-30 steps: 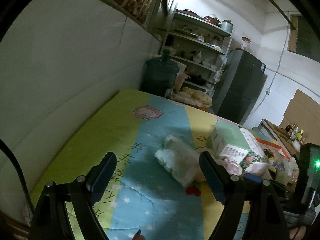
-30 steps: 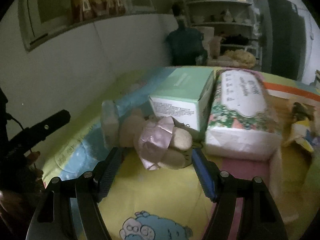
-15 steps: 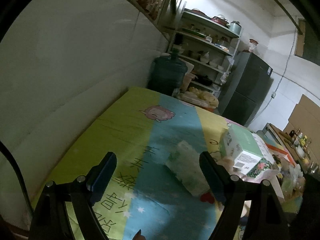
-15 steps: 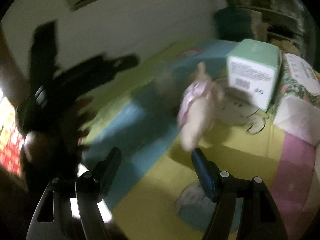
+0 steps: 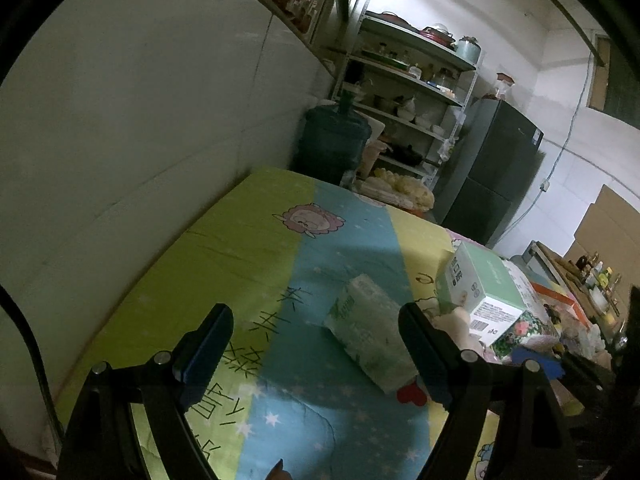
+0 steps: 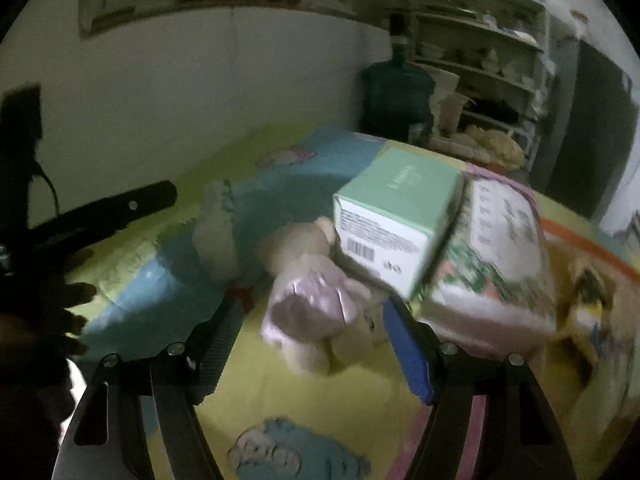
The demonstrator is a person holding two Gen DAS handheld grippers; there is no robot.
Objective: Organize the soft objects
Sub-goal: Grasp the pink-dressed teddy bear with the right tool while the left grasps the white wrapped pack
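Hovering over a cartoon-print bedsheet (image 5: pixel 248 264), both sets of tongs stand wide apart and hold nothing. The right tongs (image 6: pixel 310 344) frame a plush toy in a pink dress (image 6: pixel 316 304), which lies on the yellow stripe between the fingers without touching either pad, a line-up that looks like the approach to a grasp. At two o'clock from the toy a mint-green box (image 6: pixel 394 216) sits partly on a flowered tissue pack (image 6: pixel 496 256); the toy's head is just beside the box and may be pressed against it. At ten o'clock from the toy lies a white-and-green soft pack (image 6: pixel 218 232). The left tongs (image 5: pixel 316 344) wait over the blue stripe, the same soft pack (image 5: pixel 368 328) ahead of their right finger. Motion blur smears the right view, so the toy's face and the box print cannot be read. From the left view the toy is almost wholly hidden behind the finger. At nine o'clock in the right view, a dark shape is probably the hand (image 6: pixel 48 312) holding the left tool.
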